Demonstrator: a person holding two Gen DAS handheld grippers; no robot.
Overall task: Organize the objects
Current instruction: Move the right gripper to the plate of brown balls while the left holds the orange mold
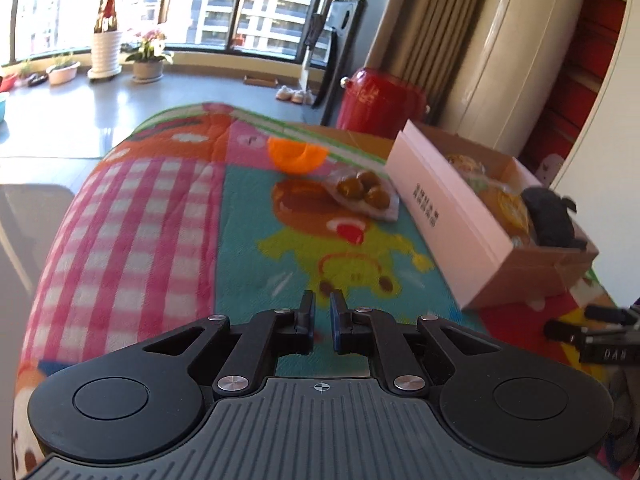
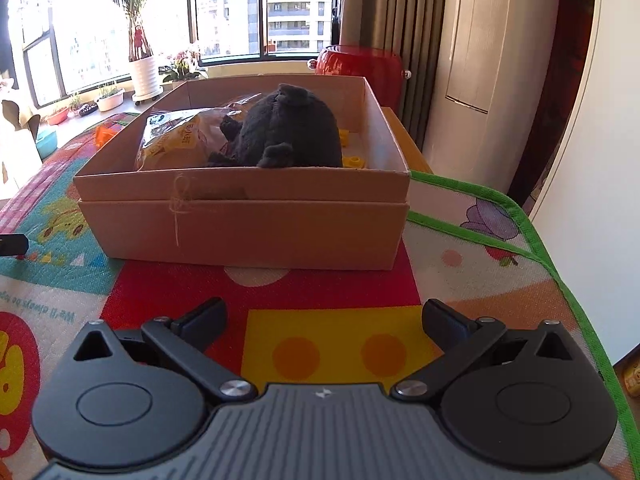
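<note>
- Our left gripper [image 1: 322, 306] hangs over the colourful play mat [image 1: 160, 208] with its two fingers almost together; only a thin gap stays between them and nothing is held.
- Our right gripper [image 2: 324, 316] is spread wide above a yellow patch of the same mat, and it holds nothing either.
- In front of the right gripper stands the cardboard box [image 2: 248, 216], open on top and sitting on the mat.
- Inside the box we see a dark plush toy [image 2: 292, 128] near the middle, a clear bag with yellow print [image 2: 180, 136] to its left, touching it, and small yellow pieces [image 2: 354, 160] at the right wall.
- In the left wrist view the same box is on the right side, with its pale long wall turned to us.
- Still outside the box, just beside that wall, lies a small clear bag of brown round things [image 1: 364, 192].
- A little further from us an orange bowl [image 1: 298, 156] sits on the mat, near the bag but apart from it.
- The tip of the right gripper shows at the right edge of the left wrist view.
- Behind the box stands a red drum [image 1: 380, 100], beside the curtain [image 1: 424, 32].
</note>
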